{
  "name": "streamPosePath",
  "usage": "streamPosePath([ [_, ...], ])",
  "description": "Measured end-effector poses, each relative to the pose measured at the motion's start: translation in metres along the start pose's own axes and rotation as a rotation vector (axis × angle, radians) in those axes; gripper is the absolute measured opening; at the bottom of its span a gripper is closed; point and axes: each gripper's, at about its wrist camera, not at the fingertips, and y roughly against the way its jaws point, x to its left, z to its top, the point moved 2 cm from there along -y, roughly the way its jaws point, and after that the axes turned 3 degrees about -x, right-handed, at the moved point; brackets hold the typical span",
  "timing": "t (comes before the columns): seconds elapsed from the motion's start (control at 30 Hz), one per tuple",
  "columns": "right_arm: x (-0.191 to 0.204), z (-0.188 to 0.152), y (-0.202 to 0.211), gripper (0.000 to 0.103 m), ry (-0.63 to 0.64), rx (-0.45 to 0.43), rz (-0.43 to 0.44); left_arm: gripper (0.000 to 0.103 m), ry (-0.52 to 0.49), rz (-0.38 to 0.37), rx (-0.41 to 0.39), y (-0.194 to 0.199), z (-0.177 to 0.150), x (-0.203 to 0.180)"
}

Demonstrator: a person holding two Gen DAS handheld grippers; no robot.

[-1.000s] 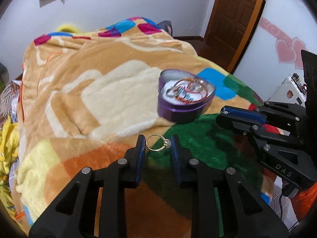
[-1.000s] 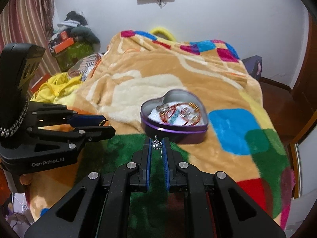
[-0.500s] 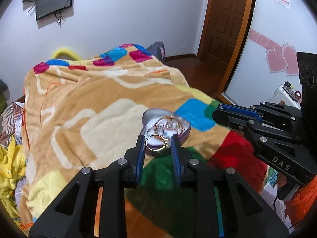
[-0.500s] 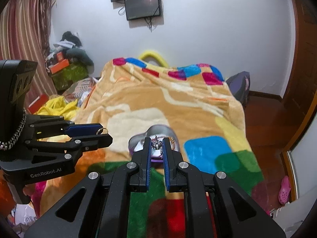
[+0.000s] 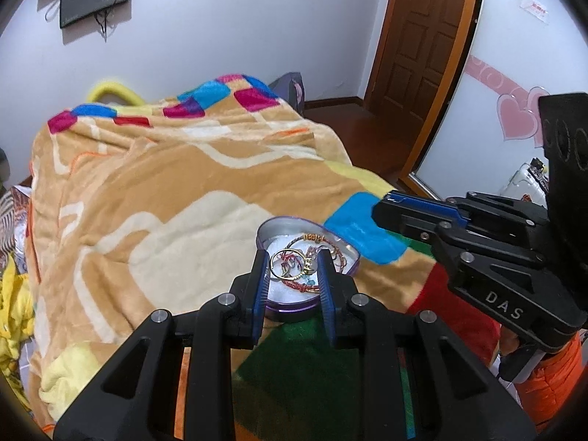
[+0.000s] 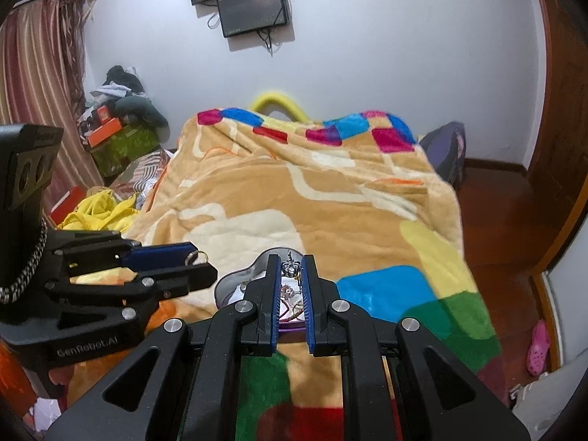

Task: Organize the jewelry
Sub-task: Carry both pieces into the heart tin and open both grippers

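Pinching a gold ring (image 5: pixel 290 265) between its blue pads, the left hand-held gripper (image 5: pixel 292 270) hangs above the heart-shaped tin (image 5: pixel 264 229) on the bed's blanket (image 5: pixel 147 191). Only the right wrist view shows the right hand-held gripper (image 6: pixel 291 270) clamped narrowly on a small silver charm (image 6: pixel 291 266) over that tin.

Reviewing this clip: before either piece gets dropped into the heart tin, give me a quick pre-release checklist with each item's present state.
1. Gold ring pinched in the left gripper: ok.
2. Small silver piece pinched in the right gripper: ok.
3. Tin open, lid off: ok.
4. Tin sitting flat on the blanket: ok.
5. Left gripper truly above the tin, not just lined up with it: cannot tell.
6. Grippers clear of each other: ok.
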Motion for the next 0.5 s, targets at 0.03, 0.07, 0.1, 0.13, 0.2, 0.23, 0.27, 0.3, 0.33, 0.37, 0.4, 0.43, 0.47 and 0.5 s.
streamPosePath([
  [0.03, -0.002, -0.001, -0.006, 0.01, -0.013, 0.014, 0.008, 0.025, 0.004, -0.004, 0.011, -0.005, -0.001, 0.001],
  [0.07, -0.004, -0.002, -0.009, 0.01, -0.021, 0.023, 0.012, 0.025, 0.007, -0.007, 0.022, -0.009, -0.002, 0.003],
  [0.1, -0.006, -0.004, -0.014, 0.01, -0.031, 0.035, 0.018, 0.025, 0.01, -0.009, 0.036, -0.015, -0.004, 0.005],
  [0.13, -0.007, -0.006, -0.018, 0.01, -0.04, 0.047, 0.028, 0.025, 0.011, -0.011, 0.042, -0.017, -0.005, 0.005],
  [0.2, -0.01, -0.01, -0.024, 0.01, -0.054, 0.069, 0.044, 0.025, 0.012, -0.014, 0.06, -0.025, -0.008, 0.007],
  [0.23, -0.01, -0.012, -0.026, 0.01, -0.057, 0.079, 0.045, 0.025, 0.012, -0.017, 0.067, -0.027, -0.009, 0.007],
  [0.27, -0.011, -0.012, -0.028, 0.01, -0.057, 0.086, 0.043, 0.025, 0.013, -0.02, 0.072, -0.029, -0.01, 0.007],
  [0.3, -0.011, -0.015, -0.031, 0.01, -0.056, 0.098, 0.038, 0.025, 0.014, -0.022, 0.077, -0.031, -0.011, 0.007],
  [0.33, -0.012, -0.016, -0.033, 0.01, -0.057, 0.107, 0.042, 0.025, 0.014, -0.026, 0.083, -0.033, -0.011, 0.007],
  [0.37, -0.014, -0.016, -0.036, 0.01, -0.059, 0.113, 0.047, 0.025, 0.014, -0.028, 0.087, -0.035, -0.011, 0.007],
  [0.4, -0.014, -0.017, -0.036, 0.01, -0.06, 0.115, 0.049, 0.025, 0.013, -0.03, 0.09, -0.036, -0.011, 0.006],
  [0.43, -0.014, -0.018, -0.036, 0.01, -0.059, 0.119, 0.053, 0.025, 0.011, -0.032, 0.094, -0.038, -0.012, 0.006],
  [0.47, -0.014, -0.018, -0.037, 0.01, -0.057, 0.122, 0.057, 0.025, 0.01, -0.032, 0.095, -0.039, -0.012, 0.005],
  [0.5, -0.013, -0.019, -0.036, 0.01, -0.052, 0.123, 0.058, 0.025, 0.008, -0.031, 0.097, -0.039, -0.012, 0.005],
])
